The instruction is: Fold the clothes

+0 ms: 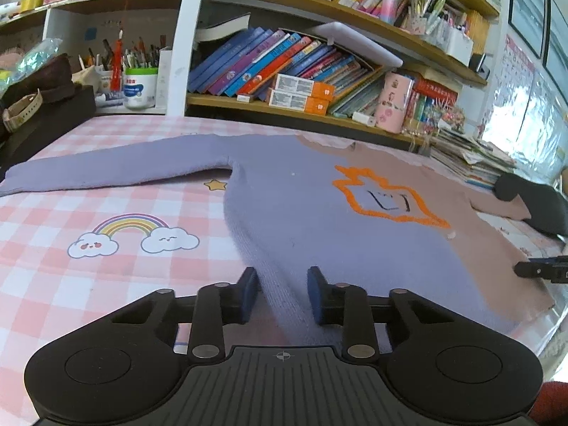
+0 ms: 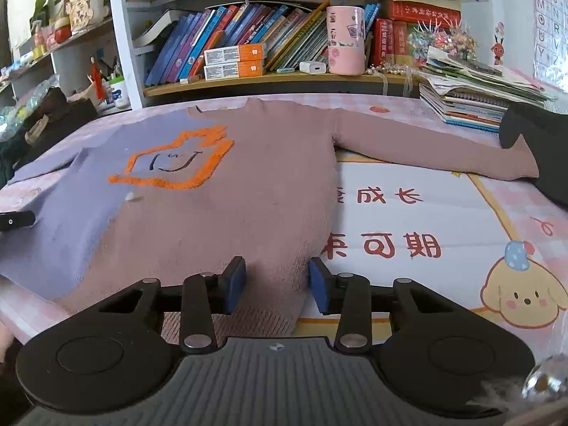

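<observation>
On the pink checked worktop (image 1: 53,248) the two-tone lilac-and-rose knitted sweater (image 1: 301,206) lies flat, sleeves out, and I hold my left tool (image 1: 282,293) and right tool (image 2: 277,285) part-spread astride its hem corners, wanting both pinches deep and even before lifting.

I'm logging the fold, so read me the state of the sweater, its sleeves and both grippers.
Sweater: flat, face up, unfolded.
Purple sleeve: stretched out sideways.
Pink sleeve: stretched out sideways.
Left gripper: astride the purple hem corner, pads not yet pressing.
Right gripper: astride the pink hem corner, pads not yet pressing.
</observation>
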Available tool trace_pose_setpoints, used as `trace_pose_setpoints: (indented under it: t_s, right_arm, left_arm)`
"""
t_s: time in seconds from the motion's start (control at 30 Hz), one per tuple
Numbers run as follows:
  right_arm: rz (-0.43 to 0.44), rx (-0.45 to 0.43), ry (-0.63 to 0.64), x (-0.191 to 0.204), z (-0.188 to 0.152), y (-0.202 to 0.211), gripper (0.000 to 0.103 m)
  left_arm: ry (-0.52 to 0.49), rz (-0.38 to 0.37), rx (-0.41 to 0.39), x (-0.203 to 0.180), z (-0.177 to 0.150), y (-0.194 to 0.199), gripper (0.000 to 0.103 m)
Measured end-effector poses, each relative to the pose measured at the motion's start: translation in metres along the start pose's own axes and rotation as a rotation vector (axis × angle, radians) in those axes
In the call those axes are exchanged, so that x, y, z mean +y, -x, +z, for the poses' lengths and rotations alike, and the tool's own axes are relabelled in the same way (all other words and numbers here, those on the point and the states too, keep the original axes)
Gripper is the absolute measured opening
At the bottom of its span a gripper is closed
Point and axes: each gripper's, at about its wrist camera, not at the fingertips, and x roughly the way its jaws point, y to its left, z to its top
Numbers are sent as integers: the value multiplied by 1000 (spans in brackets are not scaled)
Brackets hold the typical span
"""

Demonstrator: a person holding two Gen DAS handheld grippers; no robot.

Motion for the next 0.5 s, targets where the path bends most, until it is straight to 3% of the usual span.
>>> trace_pose_setpoints:
  t_s: [0.13, 0.27, 0.5]
  right_arm:
    - [19, -3, 7, 4, 2, -4, 18]
    - [39, -7, 32, 15, 7, -12, 14]
    - [47, -29, 72, 29, 17, -31, 13]
  left_arm:
    - [11, -12, -8, 7, 0, 2, 6]
    - [55, 17, -43, 21, 1, 9, 5]
    - [71, 55, -33, 30, 0, 11, 5]
